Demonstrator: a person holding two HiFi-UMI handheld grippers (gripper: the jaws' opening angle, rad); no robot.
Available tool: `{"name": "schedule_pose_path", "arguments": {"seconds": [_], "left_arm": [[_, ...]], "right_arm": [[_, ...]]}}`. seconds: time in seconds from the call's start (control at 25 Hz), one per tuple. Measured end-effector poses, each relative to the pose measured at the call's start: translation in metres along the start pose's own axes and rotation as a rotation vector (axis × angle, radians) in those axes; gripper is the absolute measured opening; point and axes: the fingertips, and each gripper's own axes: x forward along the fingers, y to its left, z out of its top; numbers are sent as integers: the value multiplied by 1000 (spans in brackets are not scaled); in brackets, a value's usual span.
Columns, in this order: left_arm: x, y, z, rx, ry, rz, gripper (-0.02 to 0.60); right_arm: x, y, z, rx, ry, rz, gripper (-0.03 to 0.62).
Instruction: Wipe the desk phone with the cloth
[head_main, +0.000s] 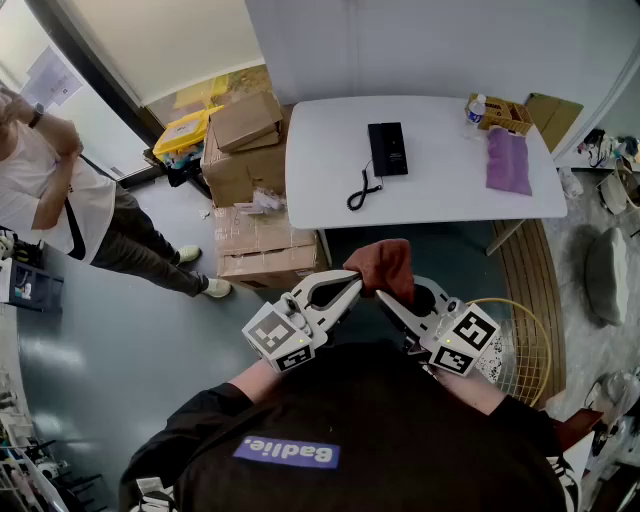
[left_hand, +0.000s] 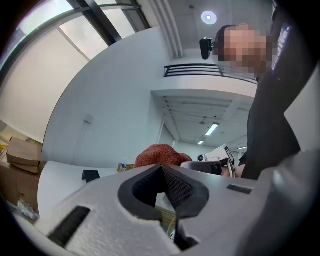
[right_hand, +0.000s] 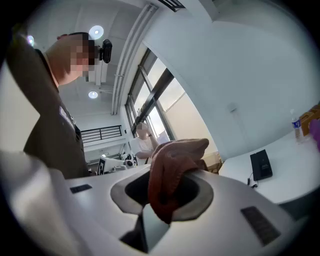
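While both forearms are bent in close before the chest in the head view, the left gripper (head_main: 355, 281) and right gripper (head_main: 383, 297) angle inward so that their tips meet near the middle, well short of the table (head_main: 440, 190). A red-brown cloth (head_main: 385, 263) bunches up at the right gripper's tip, and the left gripper's tip lies just beside it. On the far white table the phone (head_main: 387, 148) lies flat, its coiled cord trailing toward the near edge. A purple cloth (head_main: 508, 160) lies toward the table's right end, with a bottle (head_main: 476, 108) at the far right corner. Boxes (head_main: 245, 150) are stacked on the floor left of the table, and a bystander (head_main: 60, 190) stands at the far left.

In the left gripper view the jaws are pressed together at their tips with nothing between them. This gripper points up and across the room; the cloth rises just beyond its tip, with the right gripper past it on the right. The phone shows small on the table at the left.

In the right gripper view the jaws are clamped on the cloth, which stands up out of them in a folded bunch and hangs down between the pads. This gripper is tilted upward as well. The phone lies on the table at the right, well apart from the cloth, and the bystander is far behind.
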Motion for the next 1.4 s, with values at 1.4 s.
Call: {"name": "schedule_pose_path", "arguments": {"seconds": [1.4], "left_arm": [[72,-7,-18,-16,-13,98,6]], "right_arm": [[-47,-59,12,50,20,75,94]]}}
